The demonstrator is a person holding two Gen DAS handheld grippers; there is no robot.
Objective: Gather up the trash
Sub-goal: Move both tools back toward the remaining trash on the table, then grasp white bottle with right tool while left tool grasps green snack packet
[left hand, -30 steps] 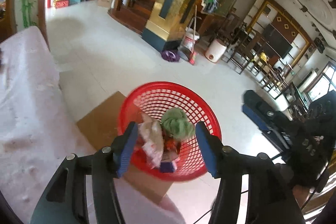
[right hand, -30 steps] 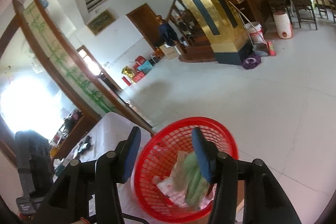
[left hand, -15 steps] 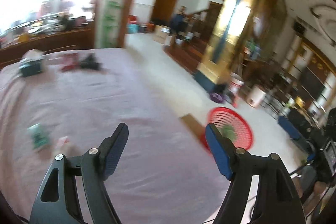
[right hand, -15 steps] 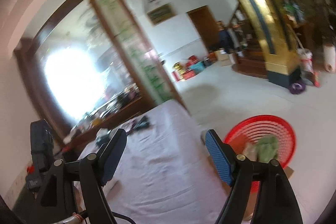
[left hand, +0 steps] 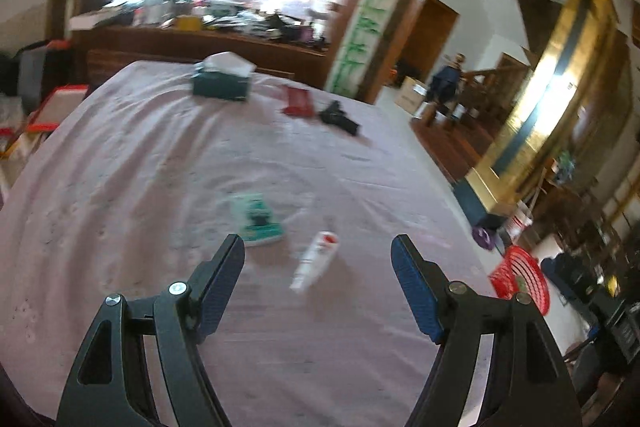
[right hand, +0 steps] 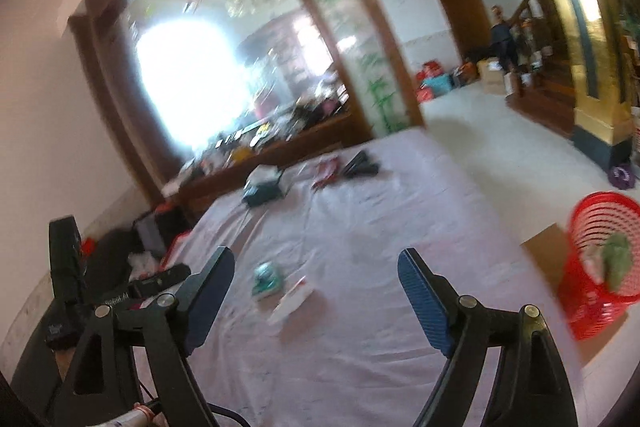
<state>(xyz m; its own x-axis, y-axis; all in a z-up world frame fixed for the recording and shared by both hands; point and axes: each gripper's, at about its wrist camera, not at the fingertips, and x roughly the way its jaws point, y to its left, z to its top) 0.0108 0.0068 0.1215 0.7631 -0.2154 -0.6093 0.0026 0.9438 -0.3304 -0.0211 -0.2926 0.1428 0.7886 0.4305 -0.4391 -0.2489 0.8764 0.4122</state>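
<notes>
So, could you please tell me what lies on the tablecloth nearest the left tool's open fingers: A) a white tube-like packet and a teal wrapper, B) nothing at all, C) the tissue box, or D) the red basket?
A: the white packet and teal wrapper lie just ahead of the left tool, while the tissue box sits at the table's far end and the red basket stands off the table.

A pale pink cloth table cover (left hand: 168, 155), matt and lightly creased, is seen spread over the table. The red lattice basket (right hand: 600, 259) appears to be of glossy plastic, and a flat brown sheet of matt cardboard (right hand: 546, 257) is seen under it. The blue ribbed pads (left hand: 416, 291) of the left gripper (left hand: 318, 293) look rubbery, set on matt black plastic arms with bright metal screws. A white and red tube (left hand: 316, 259) looks smooth. The gold pillar (left hand: 544, 99) is shown as highly glossy, and the dark sideboard (left hand: 192, 41) as polished wood.
</notes>
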